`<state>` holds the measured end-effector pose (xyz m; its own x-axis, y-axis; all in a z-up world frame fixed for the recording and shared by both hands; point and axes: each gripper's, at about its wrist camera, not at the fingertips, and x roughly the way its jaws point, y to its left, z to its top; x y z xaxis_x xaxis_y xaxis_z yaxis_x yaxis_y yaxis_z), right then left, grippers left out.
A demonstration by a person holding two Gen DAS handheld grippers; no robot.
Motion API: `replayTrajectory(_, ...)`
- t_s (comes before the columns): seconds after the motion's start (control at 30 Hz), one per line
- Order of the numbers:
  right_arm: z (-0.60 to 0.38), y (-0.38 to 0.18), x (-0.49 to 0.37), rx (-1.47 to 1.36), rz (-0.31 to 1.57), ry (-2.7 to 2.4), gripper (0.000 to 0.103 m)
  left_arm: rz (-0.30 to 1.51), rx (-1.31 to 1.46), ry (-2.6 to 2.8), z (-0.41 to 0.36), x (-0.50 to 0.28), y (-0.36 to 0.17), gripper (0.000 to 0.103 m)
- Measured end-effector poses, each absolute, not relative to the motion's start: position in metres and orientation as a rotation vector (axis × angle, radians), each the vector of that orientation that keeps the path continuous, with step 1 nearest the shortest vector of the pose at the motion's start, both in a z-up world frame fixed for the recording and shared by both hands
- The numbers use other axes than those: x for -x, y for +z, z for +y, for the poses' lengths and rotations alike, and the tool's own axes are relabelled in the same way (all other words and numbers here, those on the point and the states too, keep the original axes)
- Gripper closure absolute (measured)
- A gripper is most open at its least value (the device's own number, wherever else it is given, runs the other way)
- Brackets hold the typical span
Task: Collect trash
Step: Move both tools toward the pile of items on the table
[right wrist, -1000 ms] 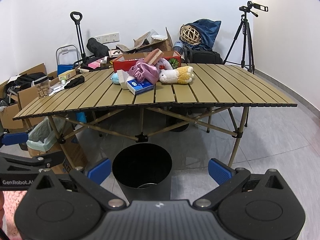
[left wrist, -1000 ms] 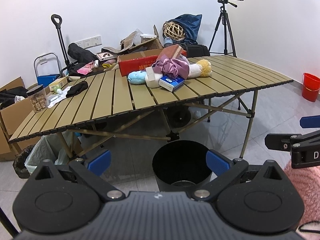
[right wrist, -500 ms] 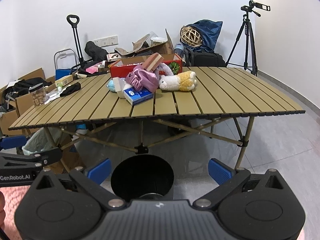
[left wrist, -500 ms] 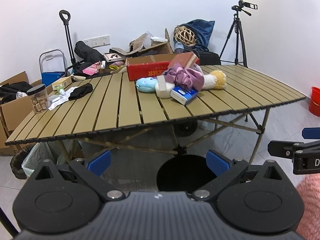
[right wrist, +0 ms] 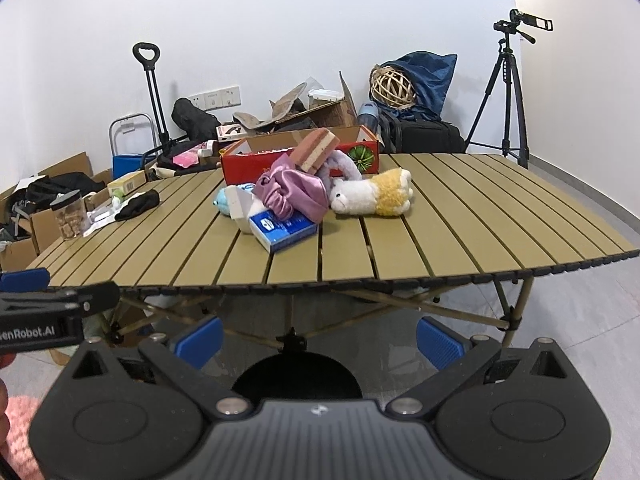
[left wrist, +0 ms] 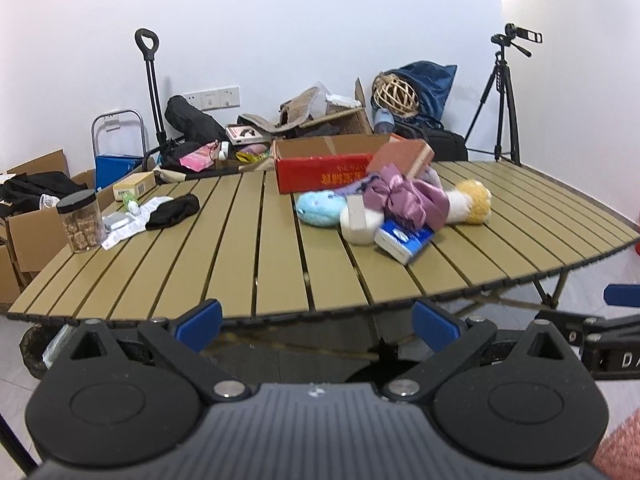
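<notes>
Your trash sits in the heap at mid-table (right wrist: 460, 208), ahead of and above both grippers: the blue-and-white box (right wrist: 285, 229) lies nearest the edge, long axis slanting away to the right. Your right gripper (right wrist: 318, 340) faces it more squarely than your left gripper (left wrist: 316, 320) (bin (right wrist: 298, 376) below). Both are spread wide, holding nothing.

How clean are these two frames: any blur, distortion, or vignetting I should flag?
Left wrist view: slight motion softness across the table and the toy pile; fisheye bows the table edge; dark corners. Right wrist view: sharper, the blue box is crisp; same barrel bend and dark corners. Lighting is even, no glare.
</notes>
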<state>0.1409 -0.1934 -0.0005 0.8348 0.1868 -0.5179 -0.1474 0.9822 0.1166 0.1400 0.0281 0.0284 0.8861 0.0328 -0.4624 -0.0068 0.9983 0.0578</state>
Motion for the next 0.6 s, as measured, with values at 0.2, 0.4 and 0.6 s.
replayTrajectory(0.2, -0.185, 0.001, -0.167, -0.064, 0.535, 0.185, 0.0, 0.45, -0.026, 0.047, 0.035, -0.162, 0.033, 0.0)
replayTrajectory(0.4, -0.172, -0.001, -0.194, -0.068, 0.514, 0.195, 0.0, 0.439, 0.018, 0.081, 0.046, -0.185, 0.032, 0.0)
replayTrajectory(0.6, -0.158, -0.007, -0.223, -0.076, 0.487, 0.204, 0.0, 0.442, 0.059, 0.132, 0.057, -0.212, 0.029, 0.0)
